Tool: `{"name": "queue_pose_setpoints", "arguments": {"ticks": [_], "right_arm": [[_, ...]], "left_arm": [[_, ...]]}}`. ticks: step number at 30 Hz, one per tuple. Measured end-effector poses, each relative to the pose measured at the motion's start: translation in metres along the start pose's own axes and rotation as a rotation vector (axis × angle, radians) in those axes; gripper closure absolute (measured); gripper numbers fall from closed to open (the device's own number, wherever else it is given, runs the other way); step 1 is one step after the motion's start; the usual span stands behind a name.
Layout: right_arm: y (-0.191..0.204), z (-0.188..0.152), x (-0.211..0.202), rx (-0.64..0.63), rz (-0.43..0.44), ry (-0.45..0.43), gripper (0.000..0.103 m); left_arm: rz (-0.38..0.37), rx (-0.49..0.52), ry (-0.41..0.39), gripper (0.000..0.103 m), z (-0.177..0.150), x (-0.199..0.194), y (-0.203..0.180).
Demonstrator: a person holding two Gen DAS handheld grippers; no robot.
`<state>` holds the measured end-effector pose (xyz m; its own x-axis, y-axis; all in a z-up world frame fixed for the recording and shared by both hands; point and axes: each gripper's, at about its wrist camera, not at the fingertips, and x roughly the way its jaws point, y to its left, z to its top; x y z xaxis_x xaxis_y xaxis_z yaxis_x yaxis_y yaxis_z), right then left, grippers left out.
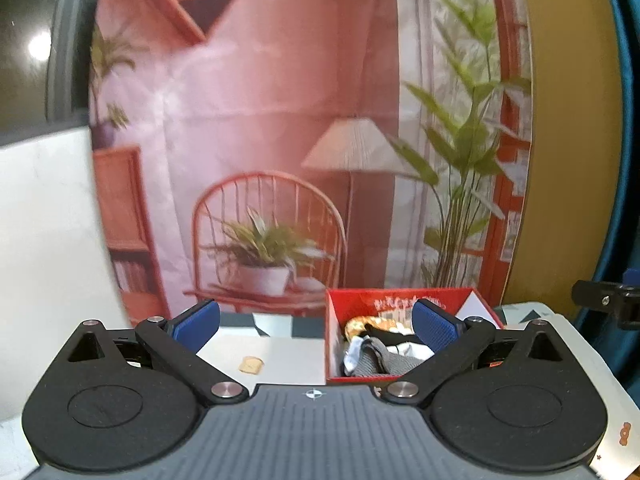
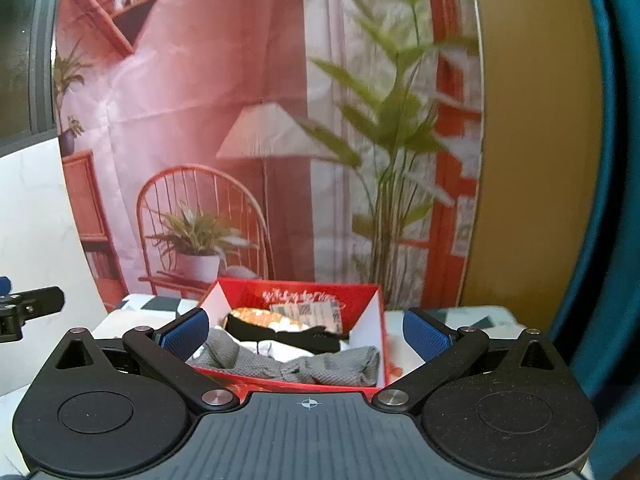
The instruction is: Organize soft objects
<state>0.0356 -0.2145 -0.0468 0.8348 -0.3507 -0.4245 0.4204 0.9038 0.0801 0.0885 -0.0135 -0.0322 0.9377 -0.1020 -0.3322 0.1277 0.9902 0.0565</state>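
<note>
A red box (image 1: 334, 336) stands on the table, holding grey (image 1: 376, 362), white (image 1: 354, 354) and black (image 1: 388, 336) soft items. In the right wrist view the red box (image 2: 304, 294) sits straight ahead, with a grey cloth (image 2: 320, 366), a black item (image 2: 296, 336) and a white item (image 2: 280, 350) inside. My left gripper (image 1: 316, 326) is open and empty, to the left of the box. My right gripper (image 2: 306, 330) is open and empty, in front of the box.
A small tan item (image 1: 251, 365) lies on the white table (image 1: 280, 354) left of the box. A printed backdrop (image 1: 260, 120) of a room hangs behind. A blue curtain (image 2: 612, 200) is at the right. The other gripper shows at the left edge (image 2: 24, 306).
</note>
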Motion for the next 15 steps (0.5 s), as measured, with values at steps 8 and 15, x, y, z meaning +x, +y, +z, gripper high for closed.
{"name": "queue_pose_setpoints", "arguments": {"ticks": [8, 15], "right_arm": [[0.002, 0.009, -0.071, 0.004, -0.017, -0.071, 0.000], [0.003, 0.013, -0.091, -0.019, -0.032, -0.097, 0.000]], "left_arm": [[0.024, 0.000, -0.068, 0.000, 0.019, -0.069, 0.000], [0.033, -0.001, -0.101, 0.000, 0.025, -0.086, -0.008]]}}
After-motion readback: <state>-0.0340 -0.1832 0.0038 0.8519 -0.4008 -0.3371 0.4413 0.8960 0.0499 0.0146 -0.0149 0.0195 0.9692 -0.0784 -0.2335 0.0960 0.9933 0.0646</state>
